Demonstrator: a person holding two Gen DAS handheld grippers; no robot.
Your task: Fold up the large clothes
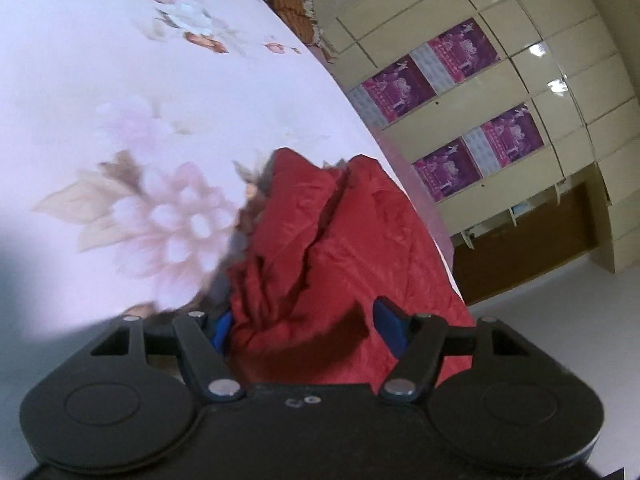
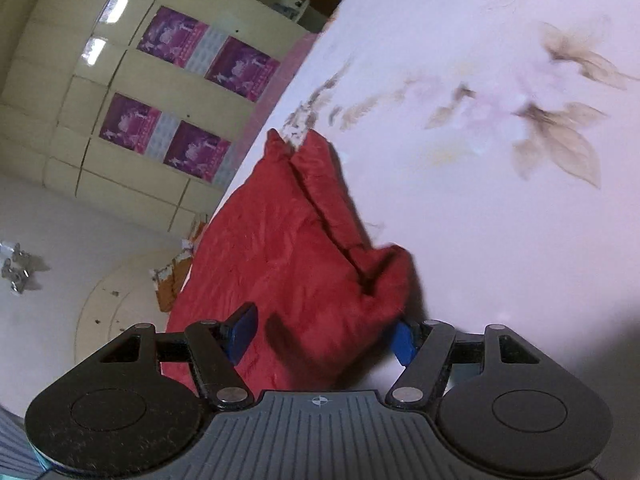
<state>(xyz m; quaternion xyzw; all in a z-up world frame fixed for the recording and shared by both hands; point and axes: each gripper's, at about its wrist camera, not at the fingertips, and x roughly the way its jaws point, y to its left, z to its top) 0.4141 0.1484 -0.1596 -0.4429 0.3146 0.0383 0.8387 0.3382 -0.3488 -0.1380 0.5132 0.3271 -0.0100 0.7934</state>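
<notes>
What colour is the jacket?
Red jacket, quilted; clearest in the right wrist view.

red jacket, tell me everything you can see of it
The red jacket is puffy, quilted and shiny like nylon, with a grey-brown fur trim at one end. It lies bunched and creased on the floral bedsheet, near the bed's edge. Folds of it sit between the blue pads of the left claw and the right claw; whether they pinch is unclear.
</notes>
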